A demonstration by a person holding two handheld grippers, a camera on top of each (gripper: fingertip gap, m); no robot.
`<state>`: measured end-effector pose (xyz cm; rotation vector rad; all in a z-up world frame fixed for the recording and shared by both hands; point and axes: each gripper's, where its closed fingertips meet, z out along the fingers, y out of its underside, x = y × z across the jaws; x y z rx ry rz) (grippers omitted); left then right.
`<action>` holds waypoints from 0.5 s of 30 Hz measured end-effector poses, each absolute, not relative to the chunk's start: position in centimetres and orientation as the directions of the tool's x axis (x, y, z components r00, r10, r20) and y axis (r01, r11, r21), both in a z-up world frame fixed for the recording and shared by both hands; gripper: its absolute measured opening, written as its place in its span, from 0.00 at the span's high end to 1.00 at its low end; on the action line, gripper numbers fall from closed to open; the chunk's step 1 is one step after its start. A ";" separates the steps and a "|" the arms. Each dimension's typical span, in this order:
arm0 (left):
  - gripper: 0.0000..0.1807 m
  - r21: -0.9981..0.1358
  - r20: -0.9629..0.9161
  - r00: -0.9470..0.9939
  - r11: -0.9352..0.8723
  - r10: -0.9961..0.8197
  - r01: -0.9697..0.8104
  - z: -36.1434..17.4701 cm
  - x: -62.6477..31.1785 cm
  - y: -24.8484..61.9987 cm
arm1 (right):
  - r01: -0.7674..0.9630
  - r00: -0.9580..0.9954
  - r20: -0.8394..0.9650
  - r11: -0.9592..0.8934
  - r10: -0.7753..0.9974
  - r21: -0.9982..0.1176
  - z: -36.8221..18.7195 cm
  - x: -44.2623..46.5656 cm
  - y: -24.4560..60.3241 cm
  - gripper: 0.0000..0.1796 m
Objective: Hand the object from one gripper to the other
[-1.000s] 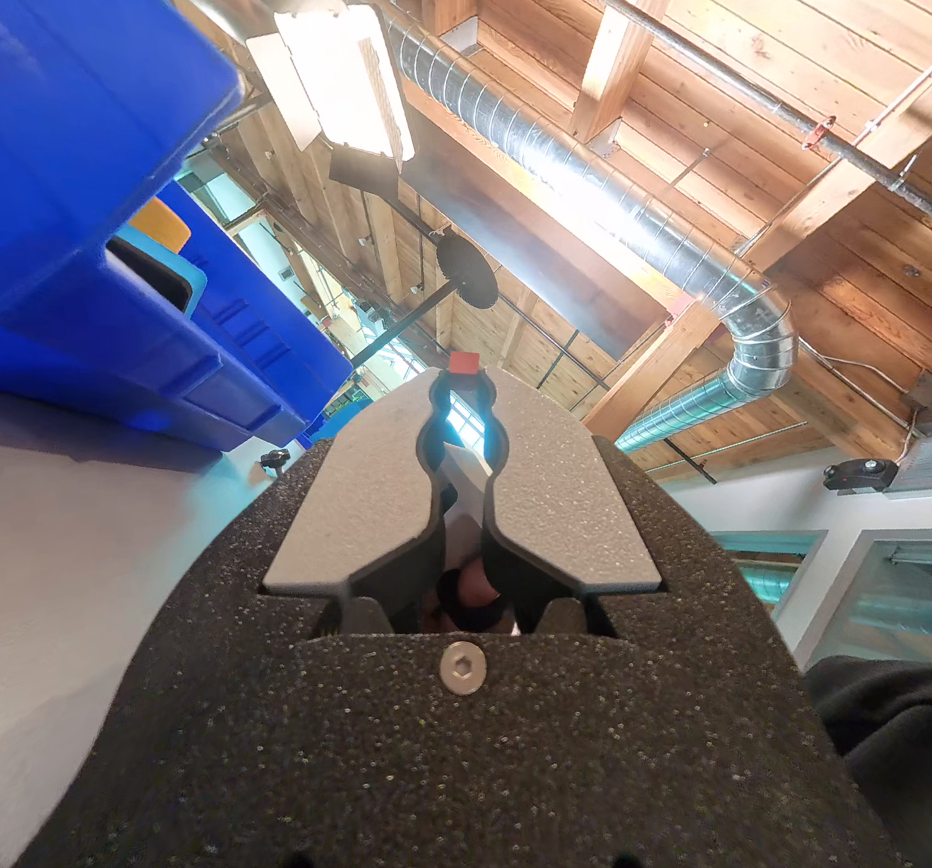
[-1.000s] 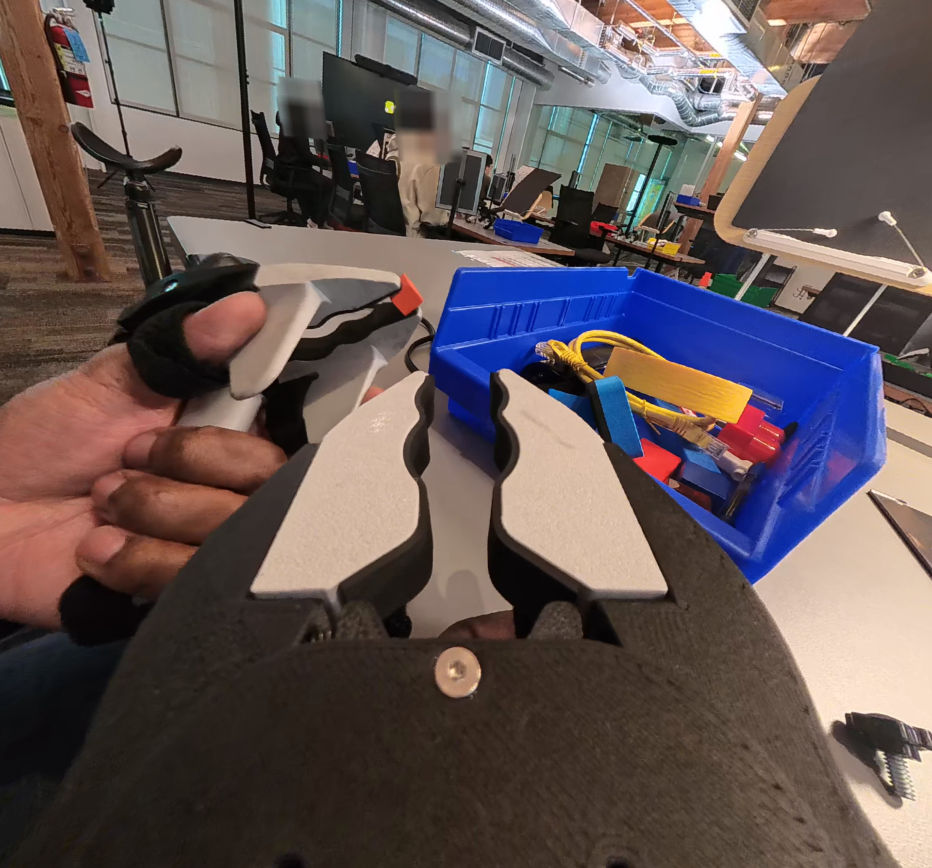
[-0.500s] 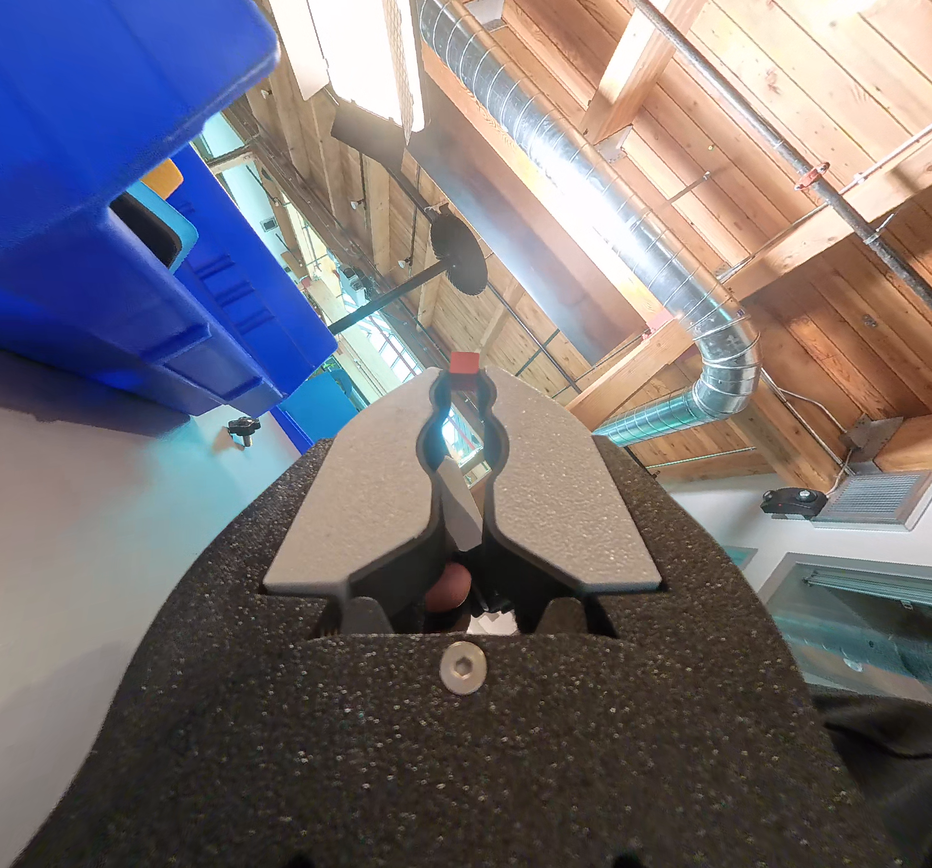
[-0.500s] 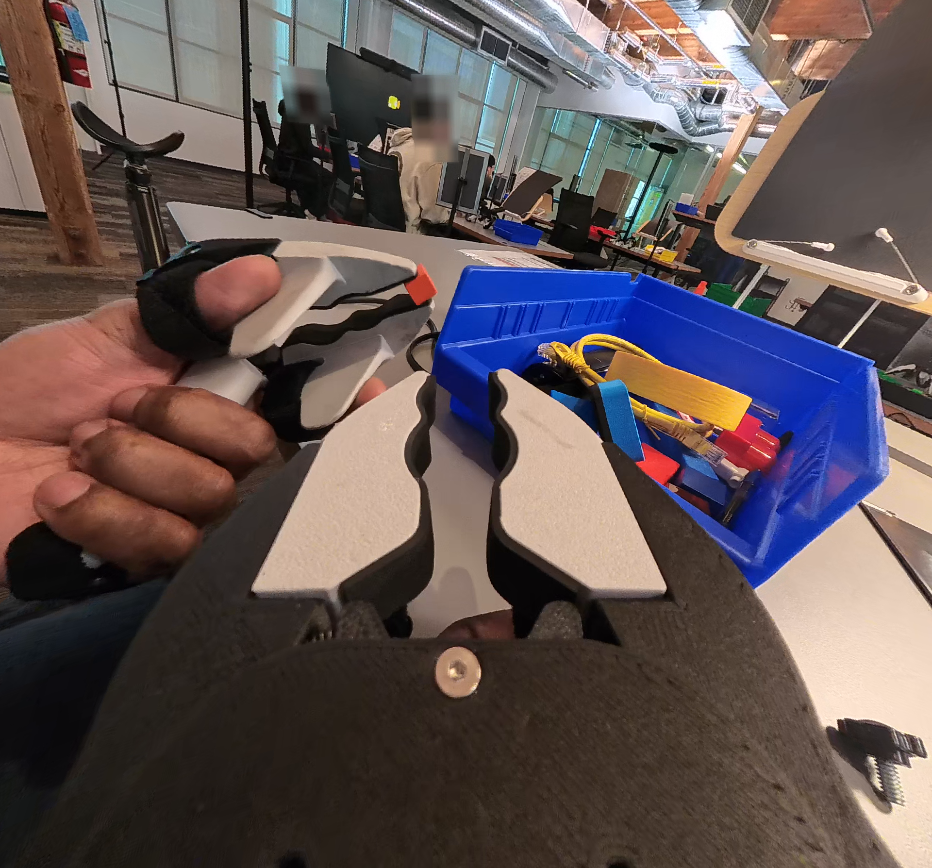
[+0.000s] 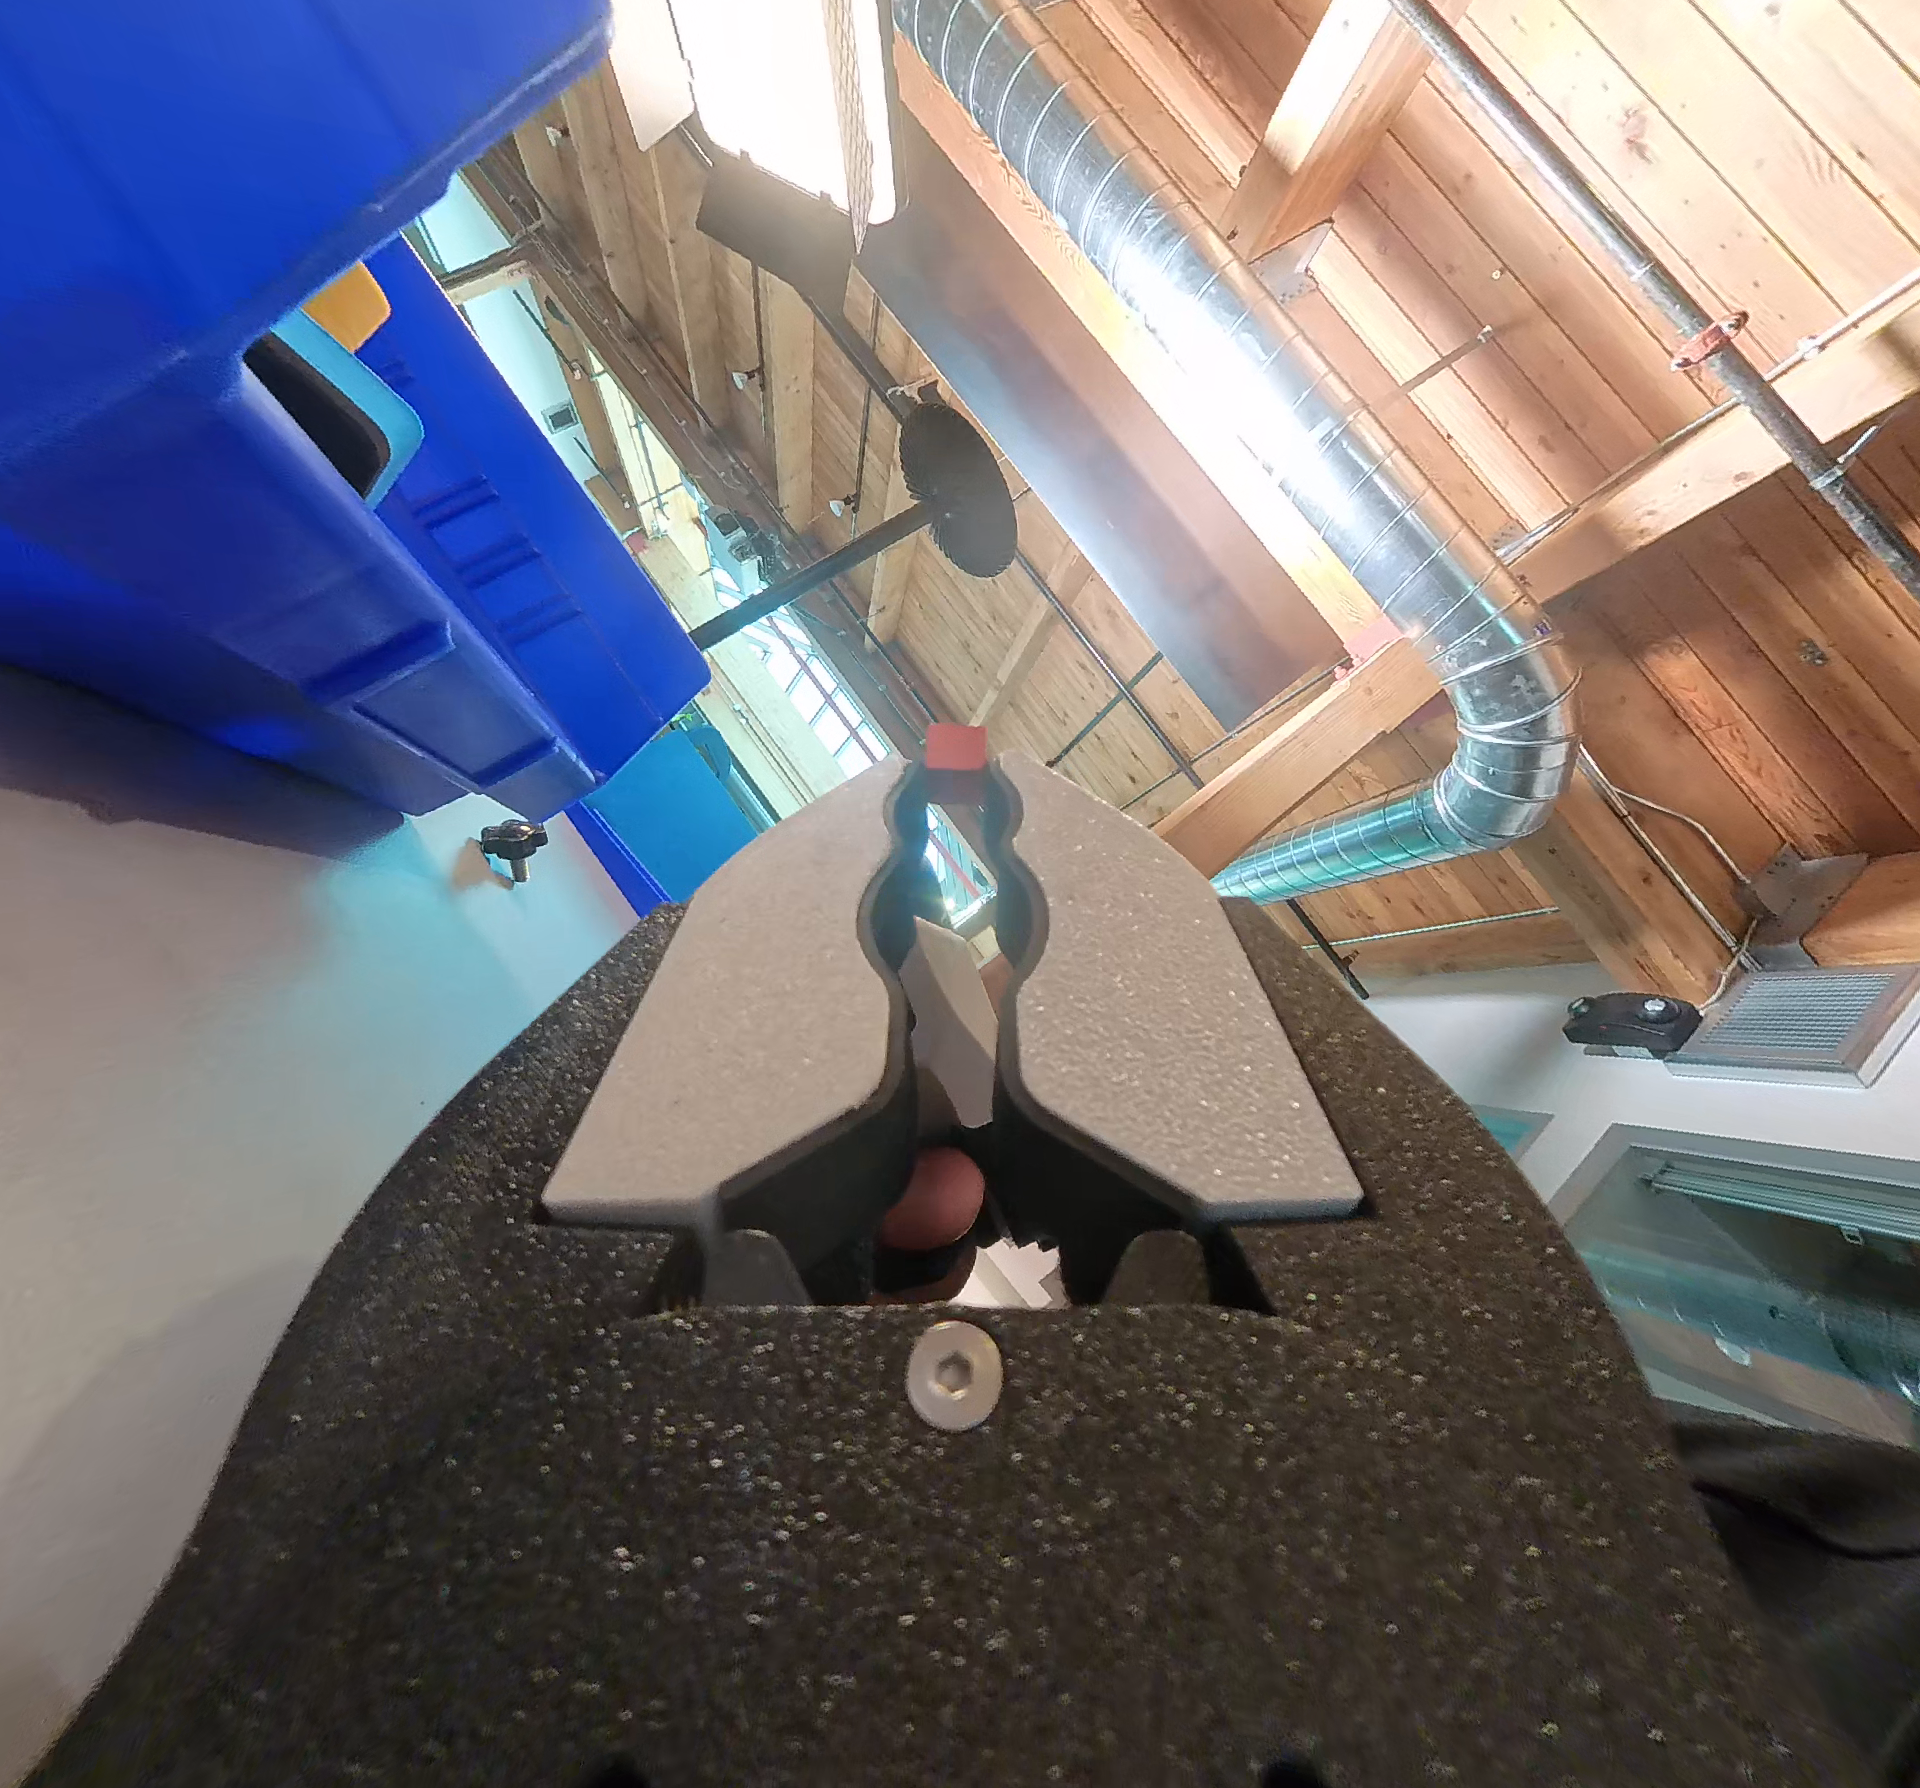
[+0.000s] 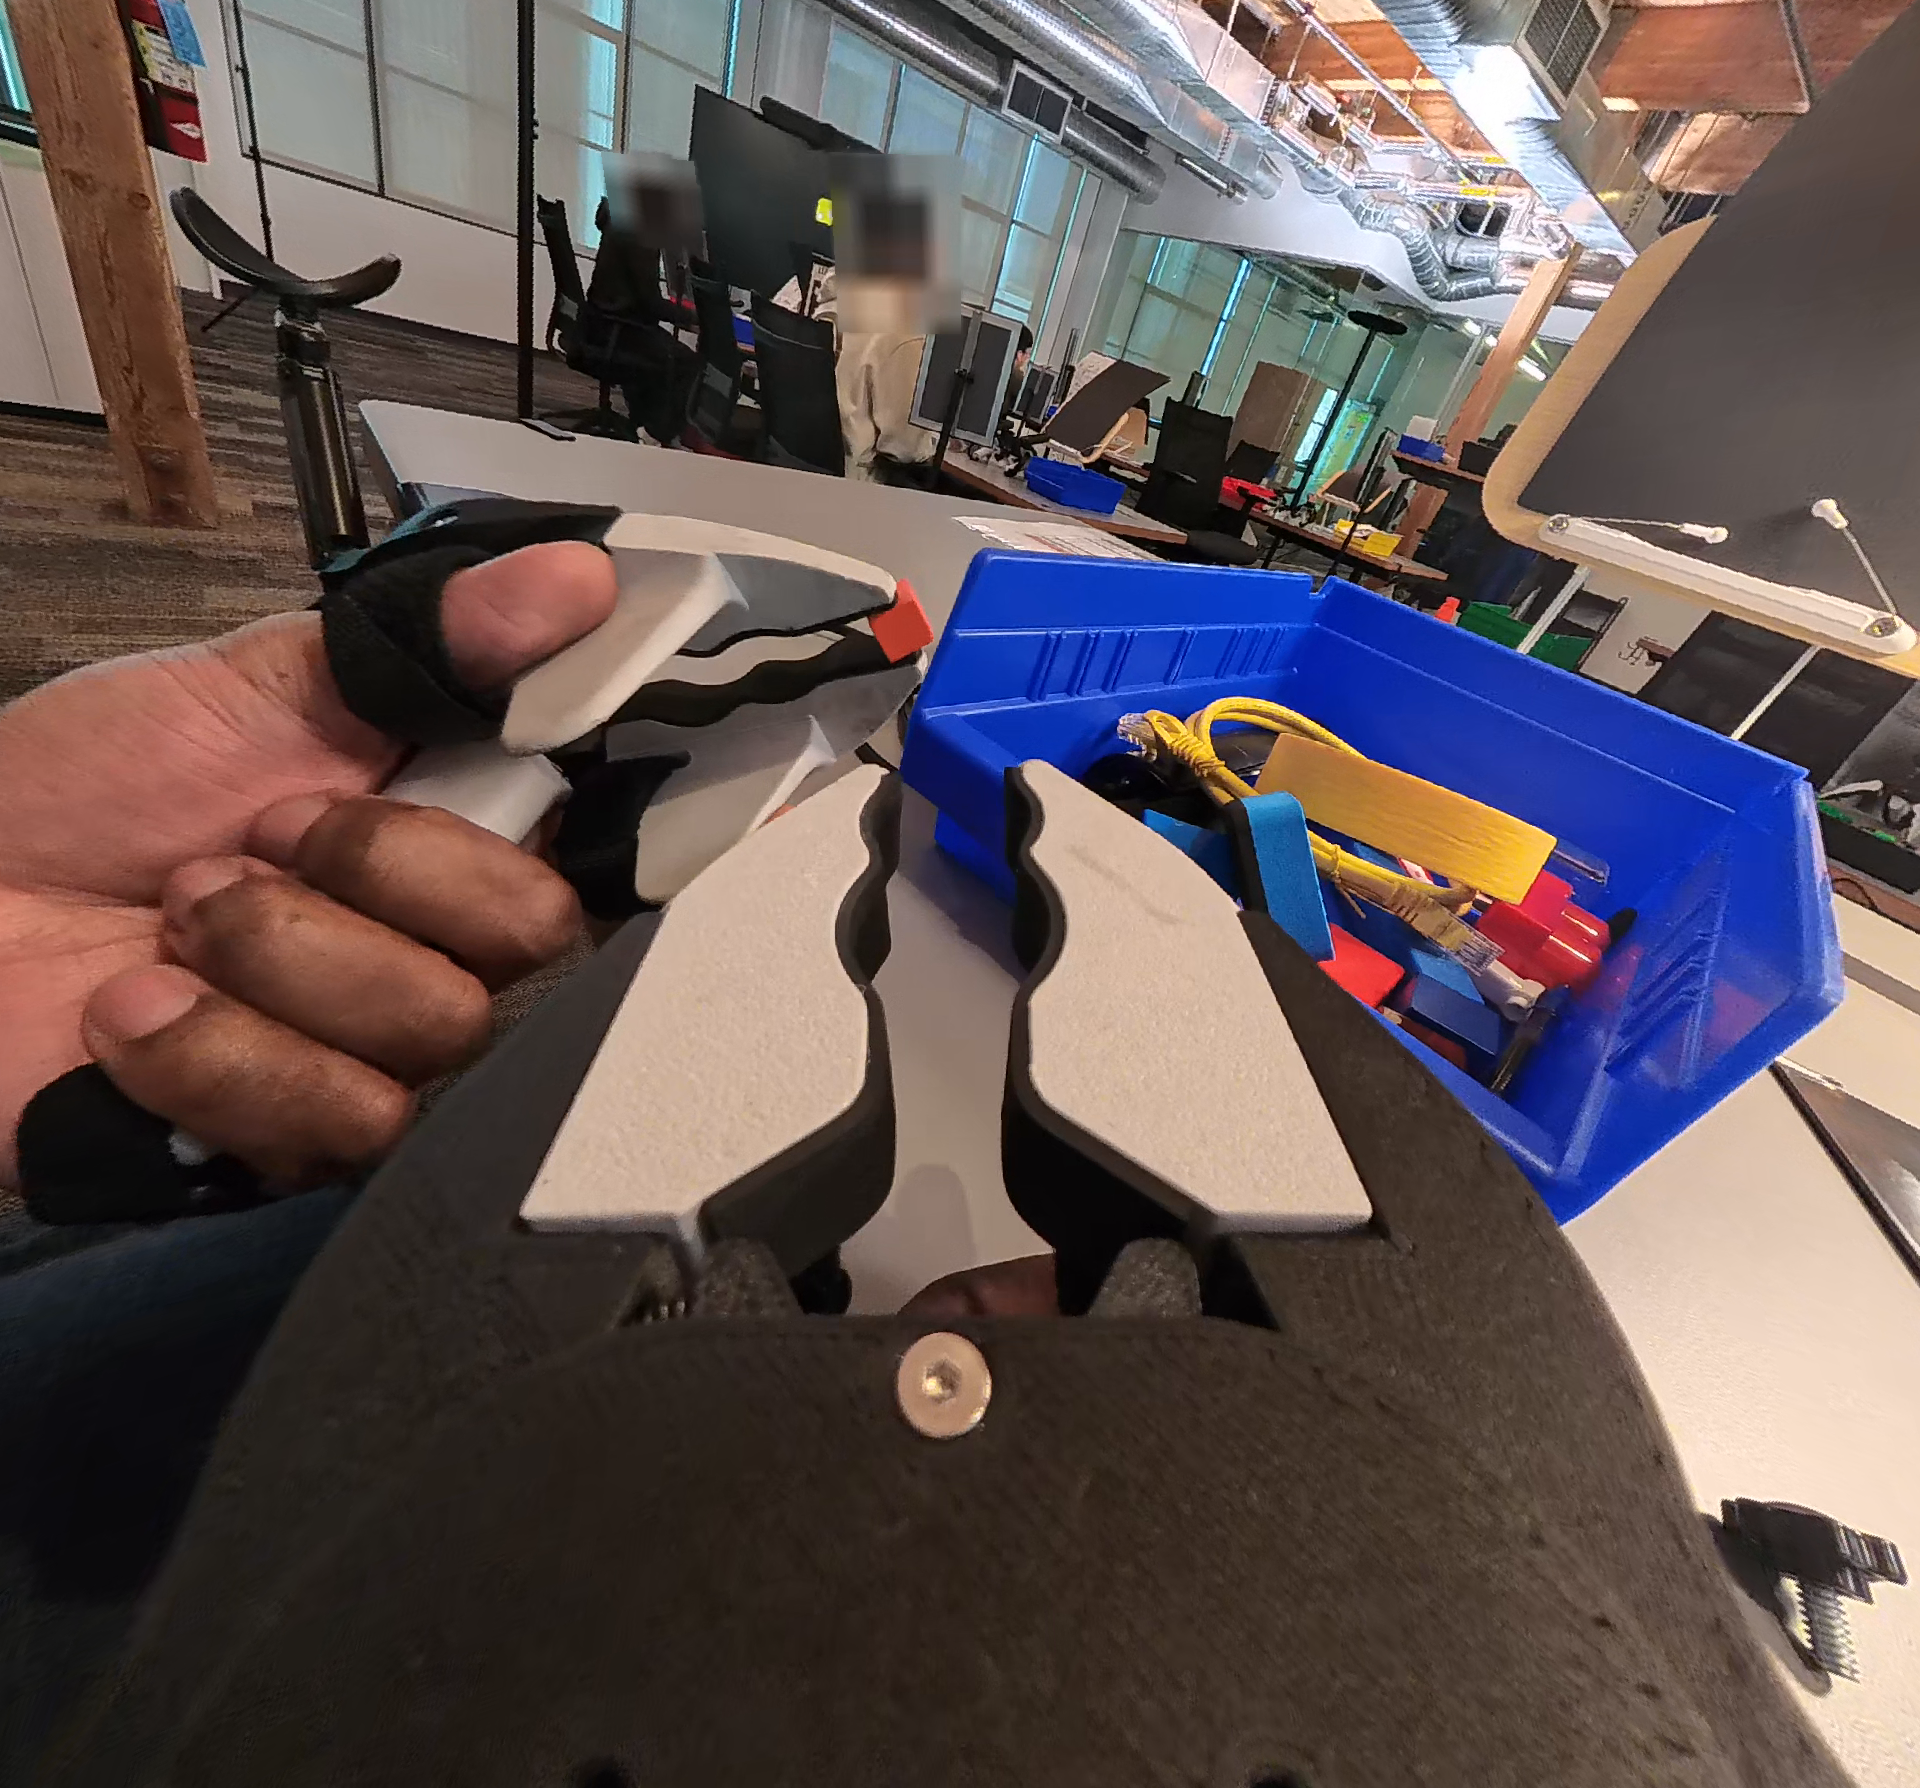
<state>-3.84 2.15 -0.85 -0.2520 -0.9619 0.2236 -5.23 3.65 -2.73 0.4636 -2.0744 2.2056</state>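
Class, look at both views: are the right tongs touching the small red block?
Apart. The right wrist view shows the right tongs open and empty, with the red block pinched at the tips of the left tongs, off to the side.

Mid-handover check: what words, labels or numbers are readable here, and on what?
Fire extinguisher: blue tag and label, print too small to read.
Paper sheet on the table behind the blue bin: print too small to read.
Red block, left gripper, right gripper, blue bin: no writing visible.

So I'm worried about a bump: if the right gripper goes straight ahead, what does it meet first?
Probably the near corner of the blue bin; the right gripper points at it over bare table, though depth is unclear.
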 end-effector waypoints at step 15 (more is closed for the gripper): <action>0.94 -0.277 0.767 0.596 0.961 0.236 -0.025 -0.8 -3.9 2.5 | -0.281 -0.938 0.296 -0.105 -0.183 -0.954 -2.8 -4.6 4.0 0.90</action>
